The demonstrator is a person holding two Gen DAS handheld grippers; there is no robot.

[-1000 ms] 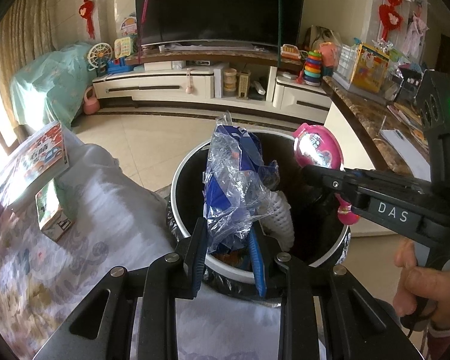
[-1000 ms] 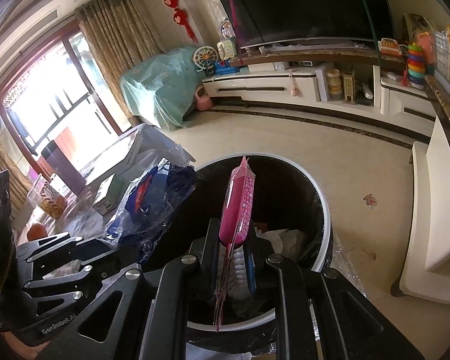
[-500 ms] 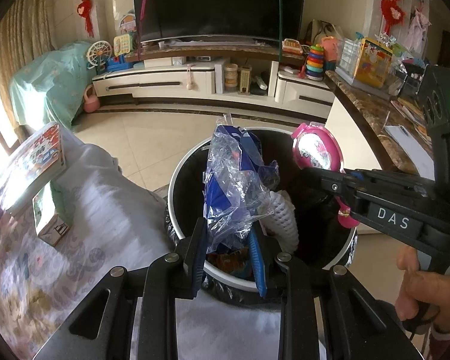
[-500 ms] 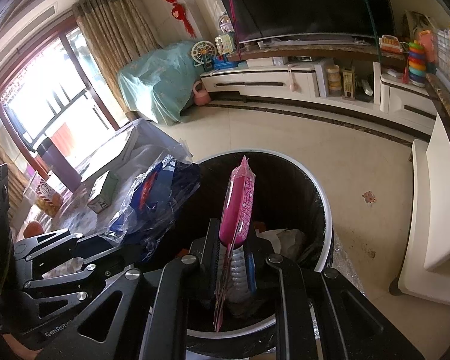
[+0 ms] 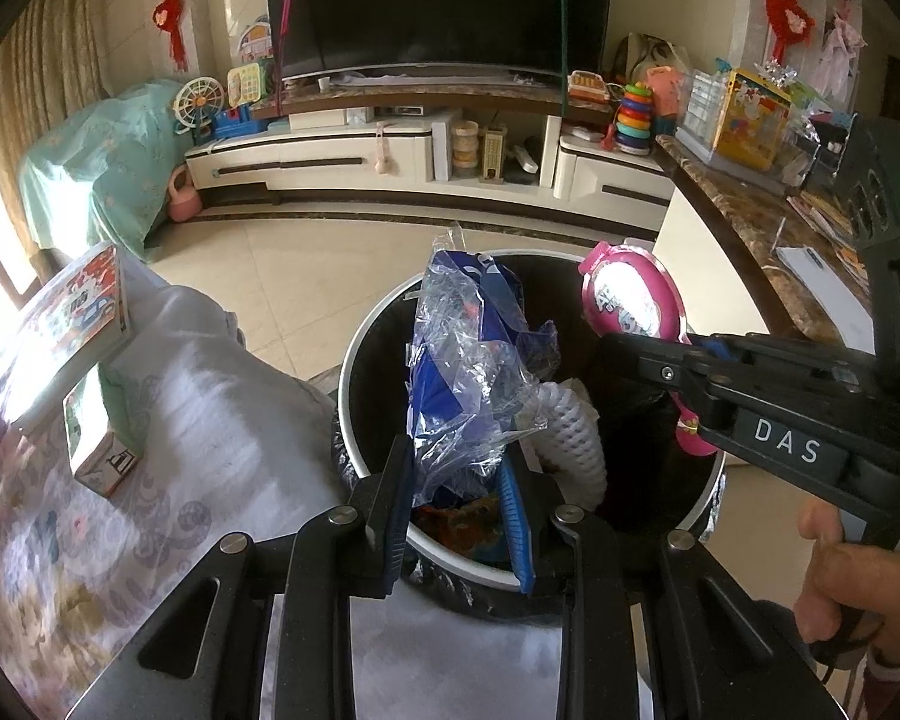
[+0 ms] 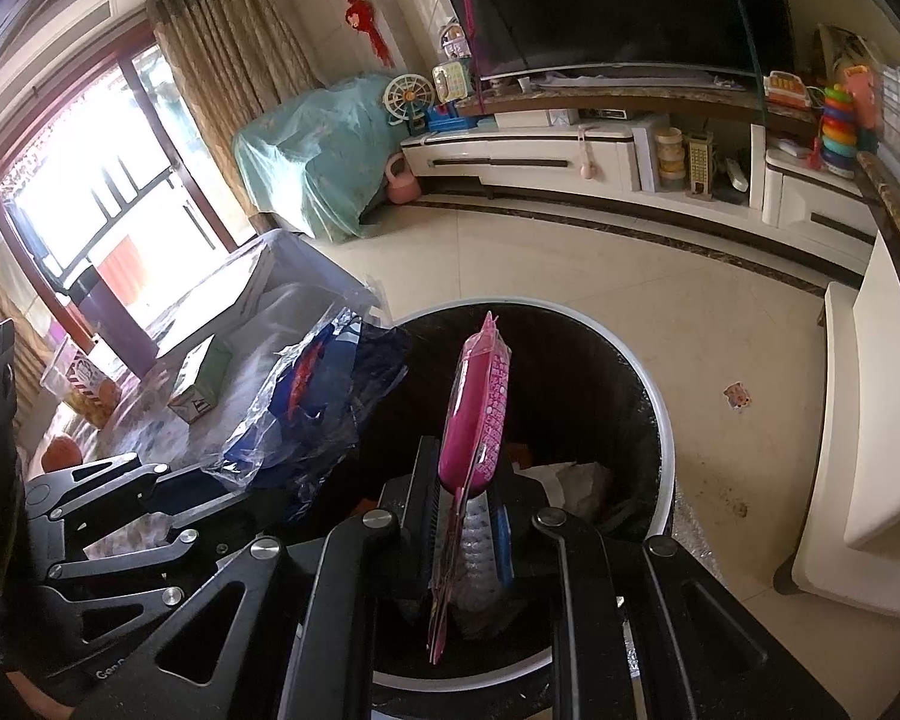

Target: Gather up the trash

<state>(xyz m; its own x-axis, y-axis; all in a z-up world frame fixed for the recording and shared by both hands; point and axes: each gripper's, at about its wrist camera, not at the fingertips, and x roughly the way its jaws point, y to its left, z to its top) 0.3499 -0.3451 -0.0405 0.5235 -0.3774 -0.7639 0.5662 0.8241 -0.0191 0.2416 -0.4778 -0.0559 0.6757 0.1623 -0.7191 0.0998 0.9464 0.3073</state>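
Both tools (image 5: 459,504) (image 6: 465,516) still hold trash over bin (image 5: 354,438).

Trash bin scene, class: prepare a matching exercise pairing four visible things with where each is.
Things:
1. crumpled plastic bag
2. pink package
3. white foam netting
4. small green carton

Places:
A. on the cloth-covered table
B. inside the bin
C. in the right tongs
D. in the left tongs

Pairs: 1-D, 2-C, 3-B, 4-A
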